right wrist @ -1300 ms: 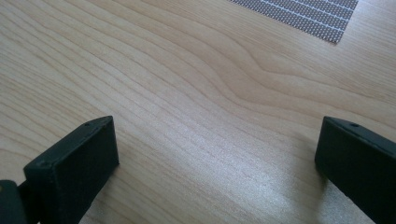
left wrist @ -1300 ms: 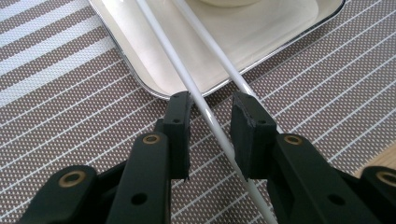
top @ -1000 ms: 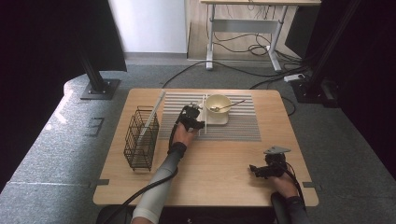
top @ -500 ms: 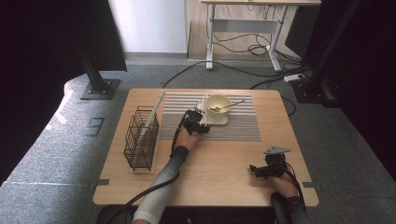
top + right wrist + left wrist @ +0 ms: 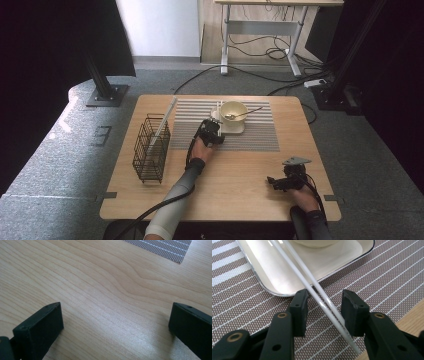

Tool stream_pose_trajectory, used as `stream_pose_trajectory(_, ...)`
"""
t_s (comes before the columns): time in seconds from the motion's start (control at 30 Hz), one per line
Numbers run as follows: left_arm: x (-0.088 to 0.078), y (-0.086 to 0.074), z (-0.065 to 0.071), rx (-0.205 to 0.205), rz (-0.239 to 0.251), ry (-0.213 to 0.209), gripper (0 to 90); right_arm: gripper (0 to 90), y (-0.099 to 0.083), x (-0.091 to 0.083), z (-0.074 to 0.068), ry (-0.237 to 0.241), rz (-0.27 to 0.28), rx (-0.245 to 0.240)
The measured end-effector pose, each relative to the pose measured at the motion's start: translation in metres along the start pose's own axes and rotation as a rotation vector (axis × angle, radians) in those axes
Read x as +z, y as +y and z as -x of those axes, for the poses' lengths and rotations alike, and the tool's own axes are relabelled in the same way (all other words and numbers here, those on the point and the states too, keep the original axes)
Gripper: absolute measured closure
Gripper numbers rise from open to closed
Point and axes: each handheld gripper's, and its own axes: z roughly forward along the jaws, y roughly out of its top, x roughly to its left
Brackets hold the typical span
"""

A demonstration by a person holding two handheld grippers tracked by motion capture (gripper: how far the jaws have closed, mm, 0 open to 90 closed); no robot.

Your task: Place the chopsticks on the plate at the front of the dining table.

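1. At the table's [image 5: 235, 187] left side stands a black wire basket [image 5: 151, 147], well apart from the hands; a long pale stick [image 5: 164, 122] leans out of its top.
2. Right of the basket lies a striped mat [image 5: 260, 137], reaching across the middle of the table's far half.
3. On the mat sits a white tray [image 5: 287, 272], and a cream bowl [image 5: 233, 111] stands on the tray with a spoon [image 5: 246, 113] resting in it, handle pointing right.
4. Two white chopsticks [image 5: 322, 298] lie crossed, their far ends on the tray's left part, their near ends running over the tray rim onto the mat and toward the mat's edge.
5. Just before the tray, the left tongs [image 5: 324, 307] hang low over the mat with a jaw on each side of the chopsticks. The jaws have just been closing; they stand partly apart, and the right one looks close against a stick, while a gap shows at the left one, so no firm hold is seen.
6. Far right and near the table's front edge, the right tongs [image 5: 116, 325] rest in the person's hand, jaws wide apart over bare wood with nothing between them. A corner of the mat shows beyond them.
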Motion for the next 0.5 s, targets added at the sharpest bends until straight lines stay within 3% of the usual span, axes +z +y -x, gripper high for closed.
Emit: stream_pose_trajectory(0.5,0.0007,0.0017,0.0017,0.021,0.006,-0.005,59.0,0.0,0.0000,0.0000,0.0000,0.000,0.000,0.001)
